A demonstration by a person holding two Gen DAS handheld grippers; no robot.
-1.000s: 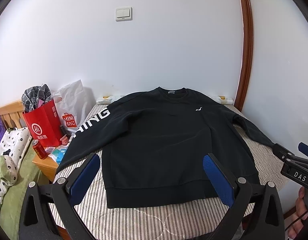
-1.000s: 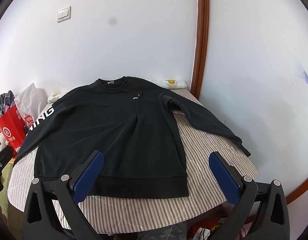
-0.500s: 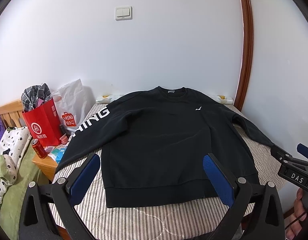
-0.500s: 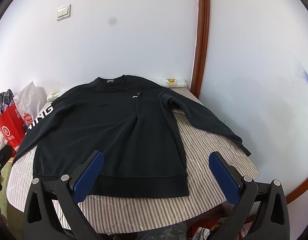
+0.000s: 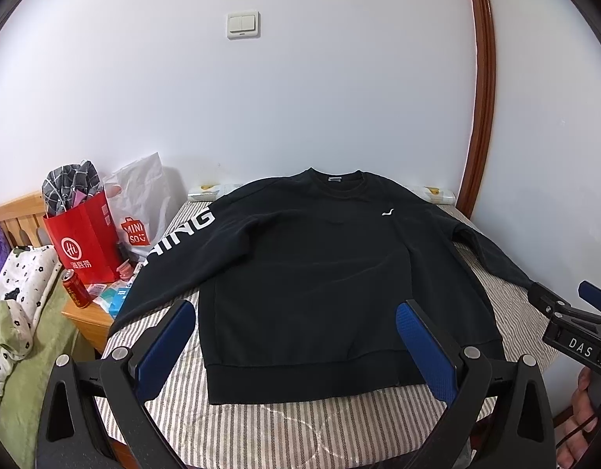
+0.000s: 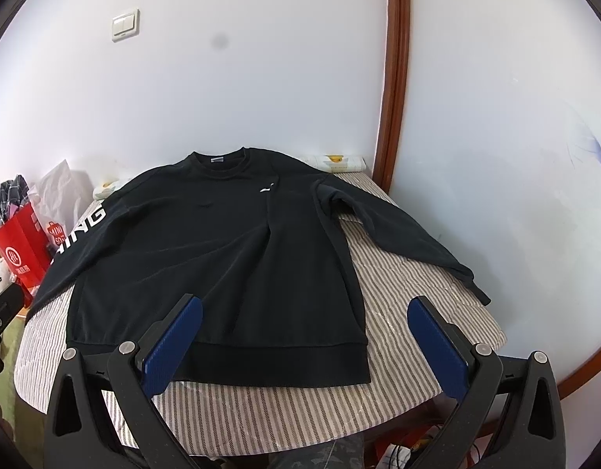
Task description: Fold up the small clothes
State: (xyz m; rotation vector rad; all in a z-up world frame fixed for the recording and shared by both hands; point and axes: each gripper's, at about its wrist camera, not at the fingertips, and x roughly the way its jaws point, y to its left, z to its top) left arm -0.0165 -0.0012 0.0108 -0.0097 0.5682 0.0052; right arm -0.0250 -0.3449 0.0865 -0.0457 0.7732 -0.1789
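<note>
**Black sweatshirt spread flat, both tongs wide open above near edge**

Black sweatshirt (image 5: 320,273) laid face up on striped bed cover (image 5: 284,430), neckline toward the white wall, hem toward the cameras. Both sleeves stretched out to the sides: the one with white lettering (image 5: 183,234) running off toward the left edge of the bed, the plain one (image 6: 398,230) lying diagonally across the stripes toward the right. Small white logo (image 5: 387,213) on the chest. A lengthwise crease visible in the body from the right wrist view.

Left tongs (image 5: 296,348) held spread apart, blue pads (image 5: 165,344) clear of the fabric, nothing between them; framed over the hem and lower body of the sweatshirt. Right tongs (image 6: 304,344) likewise spread wide and empty, one pad over the hem, the other over bare striped cover to the right of the garment. Right tongs also seen at the right margin of the left wrist view (image 5: 573,324), beside the end of the plain sleeve.

To the left of the bed, a wooden nightstand (image 5: 85,316) carrying a red paper bag (image 5: 81,246), a white plastic bag (image 5: 140,203), and a red can (image 5: 75,287). Light switch (image 5: 243,24) on the wall; brown wooden trim (image 5: 484,90) running up on the right.
</note>
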